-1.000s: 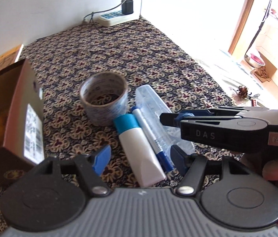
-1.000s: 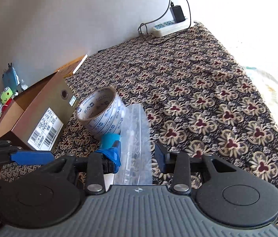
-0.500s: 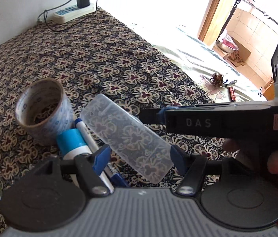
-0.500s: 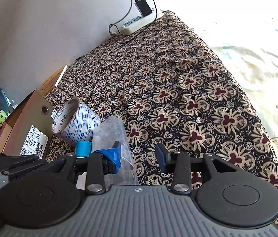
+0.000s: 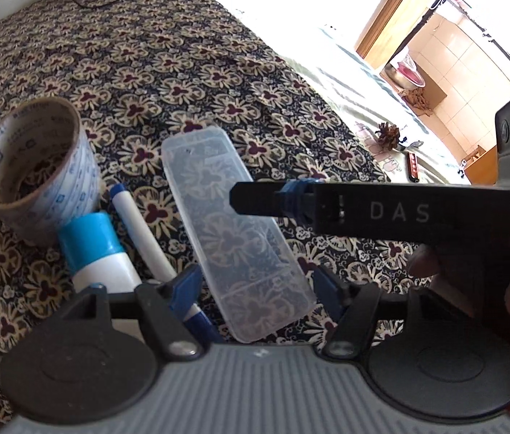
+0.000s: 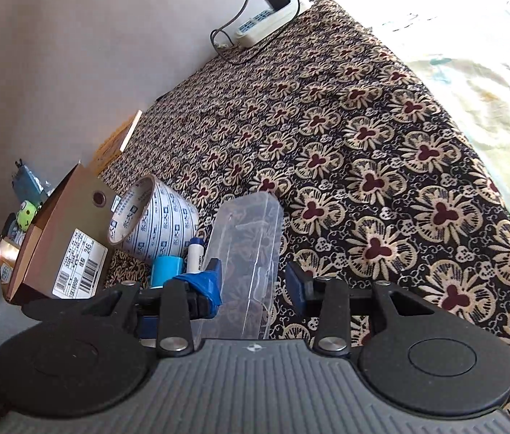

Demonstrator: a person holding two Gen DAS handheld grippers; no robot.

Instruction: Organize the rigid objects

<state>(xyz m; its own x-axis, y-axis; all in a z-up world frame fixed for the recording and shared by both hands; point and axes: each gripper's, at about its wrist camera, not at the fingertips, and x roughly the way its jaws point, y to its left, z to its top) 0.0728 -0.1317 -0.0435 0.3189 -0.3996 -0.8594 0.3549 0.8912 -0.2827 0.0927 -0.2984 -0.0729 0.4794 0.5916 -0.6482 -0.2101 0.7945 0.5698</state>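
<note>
A clear plastic case [image 5: 233,224] lies on the floral cloth [image 5: 182,54]. Its near end sits between the wide-apart fingers of my left gripper [image 5: 258,285], with cloth showing on both sides. My right gripper [image 5: 240,199] reaches in from the right above the middle of the case. In the right wrist view the case [image 6: 244,238] shows between the narrowly parted jaws of that gripper [image 6: 255,282], with a slit of cloth at the right pad. To the case's left lie a white marker [image 5: 139,231], a blue-capped white tube [image 5: 95,253] and a tape roll [image 5: 34,166].
A cardboard box [image 6: 63,246] stands left of the tape roll, with small items behind it. A power strip [image 6: 269,21] with a plugged charger lies at the wall. The cloth ends at the right on a pale sheet [image 5: 345,83], where a pine cone [image 5: 388,135] lies.
My left gripper came closer and tipped down; the case now lies between its fingers, where the tube and marker were. In the right view the case shifted toward the middle of the jaws.
</note>
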